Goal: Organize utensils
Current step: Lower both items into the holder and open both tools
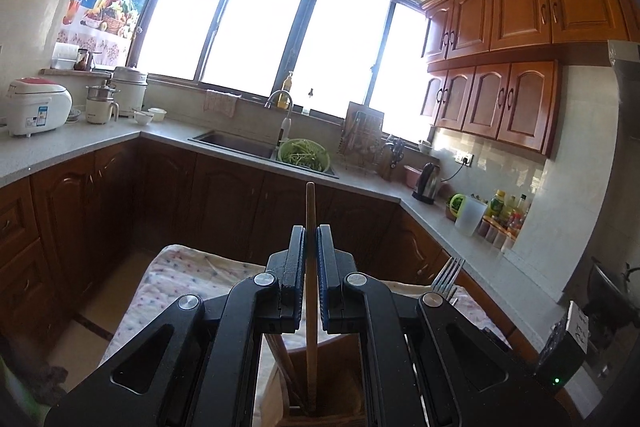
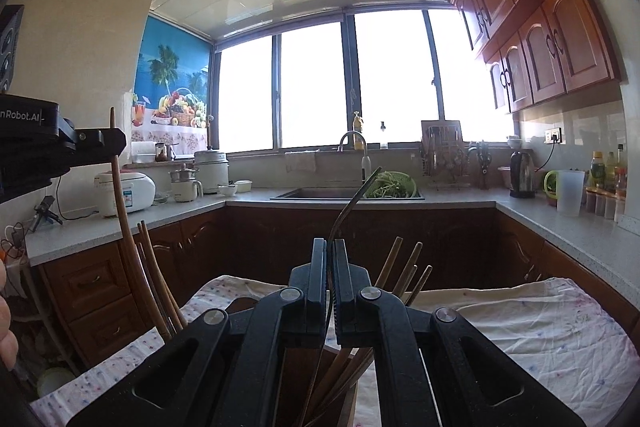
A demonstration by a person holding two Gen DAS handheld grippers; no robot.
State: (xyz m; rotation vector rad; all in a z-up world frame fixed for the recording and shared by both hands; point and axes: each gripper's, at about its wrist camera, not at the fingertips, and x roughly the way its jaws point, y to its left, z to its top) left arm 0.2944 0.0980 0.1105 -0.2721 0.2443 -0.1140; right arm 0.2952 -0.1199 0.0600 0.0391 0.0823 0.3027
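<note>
We see our left claw (image 1: 311, 239) pinching a long wooden chopstick (image 1: 310, 211). The chopstick stands almost straight up, and its low end sits down inside the wooden utensil holder (image 1: 320, 391) under the claw. Another dark stick leans in the same holder, just beside it. To the right, a metal fork (image 1: 447, 277) pokes up with its points on top, behind the claw's arm.

In the right wrist view, we see the left claw (image 2: 116, 141) at the far left, pressed on that same chopstick (image 2: 117, 187). More wooden chopsticks (image 2: 156, 279) lean near it.

In the middle, our right claw (image 2: 330, 251) is pressed together on a thin, bent metal handle (image 2: 352, 203). We cannot tell what kind of utensil it is, because its low end is hidden. A bunch of wooden chopsticks (image 2: 404, 271) fans out just right of the claw, standing in the wooden holder (image 2: 304, 367) below.

The holder stands on a white cloth with small dots (image 2: 520, 323) that covers the table.
</note>
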